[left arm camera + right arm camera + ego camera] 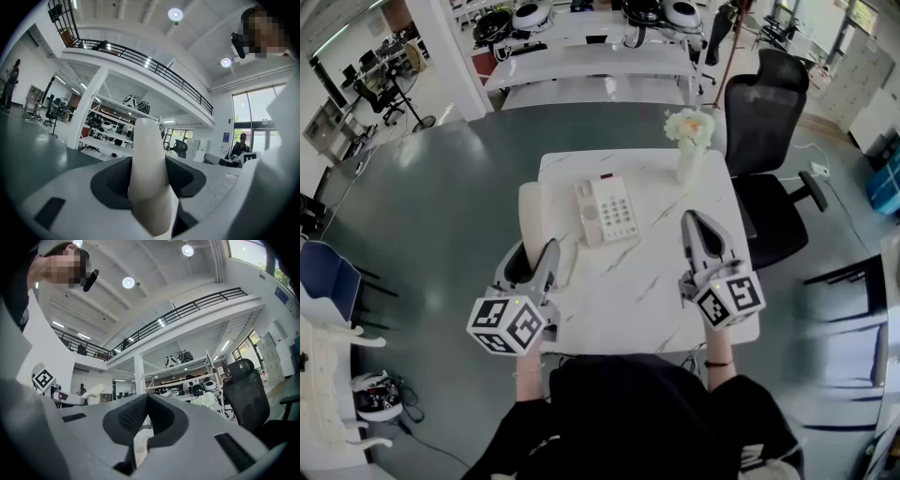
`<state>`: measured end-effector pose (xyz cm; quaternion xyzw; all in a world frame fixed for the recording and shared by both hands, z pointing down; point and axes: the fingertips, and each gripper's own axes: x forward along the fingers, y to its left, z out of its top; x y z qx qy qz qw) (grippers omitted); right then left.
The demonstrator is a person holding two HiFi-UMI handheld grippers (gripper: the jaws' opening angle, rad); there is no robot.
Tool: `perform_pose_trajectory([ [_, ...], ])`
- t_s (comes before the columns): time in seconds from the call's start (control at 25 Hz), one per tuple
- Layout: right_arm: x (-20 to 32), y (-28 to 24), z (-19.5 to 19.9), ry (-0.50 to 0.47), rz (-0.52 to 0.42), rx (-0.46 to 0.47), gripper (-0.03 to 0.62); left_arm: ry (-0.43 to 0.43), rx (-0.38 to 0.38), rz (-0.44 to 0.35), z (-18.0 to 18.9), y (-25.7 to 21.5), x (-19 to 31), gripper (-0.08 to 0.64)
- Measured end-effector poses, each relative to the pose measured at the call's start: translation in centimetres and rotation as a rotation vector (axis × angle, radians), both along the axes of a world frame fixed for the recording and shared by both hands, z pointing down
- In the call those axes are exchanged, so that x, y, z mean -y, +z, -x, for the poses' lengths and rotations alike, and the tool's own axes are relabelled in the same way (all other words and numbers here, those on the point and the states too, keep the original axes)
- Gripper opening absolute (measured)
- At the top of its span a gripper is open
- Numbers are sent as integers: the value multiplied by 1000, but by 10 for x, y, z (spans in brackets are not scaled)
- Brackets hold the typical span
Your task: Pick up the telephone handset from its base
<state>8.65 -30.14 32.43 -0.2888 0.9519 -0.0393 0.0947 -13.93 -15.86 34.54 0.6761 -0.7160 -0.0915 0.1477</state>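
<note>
The cream telephone handset point(533, 214) is off its base and held clear of the table's left side, with my left gripper point(532, 257) shut on its lower end. In the left gripper view the handset point(147, 178) stands upright between the dark pads. The white telephone base point(607, 210), with its keypad, lies near the middle of the marble table point(628, 300). My right gripper point(699, 228) hovers over the table's right part, jaws together and nothing in them. In the right gripper view the pads point(133, 414) meet at the tip, and the handset point(92, 391) shows far left.
A vase of pale flowers point(689, 141) stands at the table's far right corner. A black office chair point(767, 122) sits just beyond the right side. White desks point(591, 66) stand further back, and a blue chair point(328, 272) is at the far left.
</note>
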Motion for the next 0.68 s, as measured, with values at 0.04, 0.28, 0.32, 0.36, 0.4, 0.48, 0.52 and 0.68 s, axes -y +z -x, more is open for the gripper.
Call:
perform_pose_trajectory([
  [0.04,0,1,-1,-1,2,-2,-9,-1,1,3,-1,1,0,209],
  [0.28,-3,4,-3,0,3,-7,-9,-4,3,11,-1,3,-2,210],
  [0.32,-3,4,-2,0,4,-8,-9,-5,2,12,-1,3,-3,209],
  [0.36,-4,5,-2,0,4,-9,-9,-5,2,15,-1,3,-4,209],
  [0.4,-5,5,-2,0,5,-11,-9,-6,3,17,-1,4,-5,209],
  [0.48,-4,6,-3,3,7,-15,-9,-6,3,22,-1,5,-5,210],
  [0.52,-4,6,-3,4,7,-15,-9,-6,3,23,-2,5,-4,210],
  [0.68,-1,5,-3,3,4,-14,-9,-7,11,30,-3,6,0,209],
])
